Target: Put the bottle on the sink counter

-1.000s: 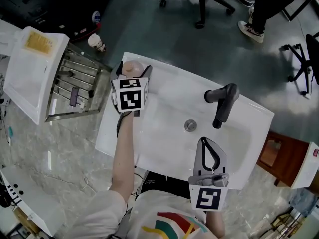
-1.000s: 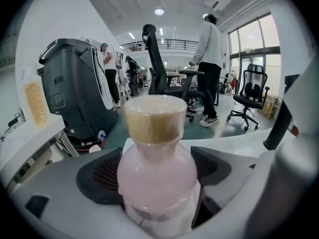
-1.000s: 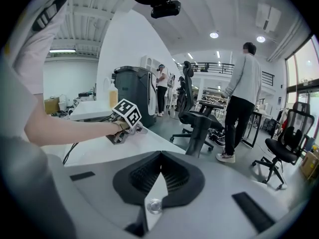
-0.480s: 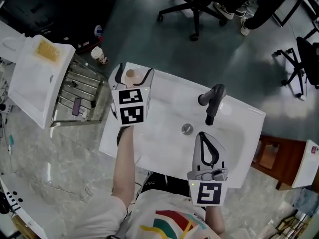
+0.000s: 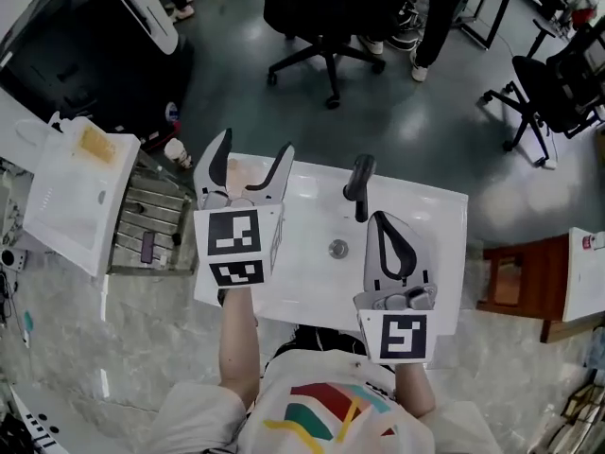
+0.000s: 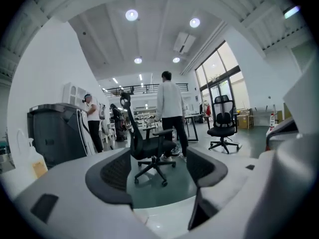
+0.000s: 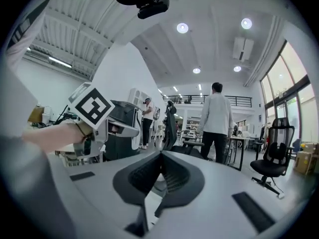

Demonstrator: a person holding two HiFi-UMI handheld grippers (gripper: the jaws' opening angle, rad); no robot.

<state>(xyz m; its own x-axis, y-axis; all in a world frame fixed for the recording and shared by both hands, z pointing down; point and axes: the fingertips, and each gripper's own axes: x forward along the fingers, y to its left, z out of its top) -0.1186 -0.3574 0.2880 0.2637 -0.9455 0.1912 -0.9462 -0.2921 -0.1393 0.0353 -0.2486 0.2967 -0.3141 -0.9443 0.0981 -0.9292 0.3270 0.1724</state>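
On the left corner of the white sink counter (image 5: 444,218), on its side away from the person, the bottle (image 5: 242,171) is seen from above as a pale, pinkish round top. The left gripper (image 5: 256,142) is held over that corner with its jaws spread wide, and in the head view the bottle is framed between them. In the left gripper view (image 6: 159,173) nothing is found between the parted jaws; only the grey floor and a black office chair (image 6: 149,148) are seen through the gap. Whether the bottle is touched by either jaw cannot be told.

The right gripper (image 5: 379,218) is held over the basin, near the drain (image 5: 337,249) and just beside the dark faucet (image 5: 359,183). In the right gripper view (image 7: 160,156) its jaws are pressed together at the tips, with nothing pinched. The left gripper's marker cube (image 7: 92,106) is seen there at the left.

A wire rack (image 5: 142,220) is placed beside the counter's left edge.
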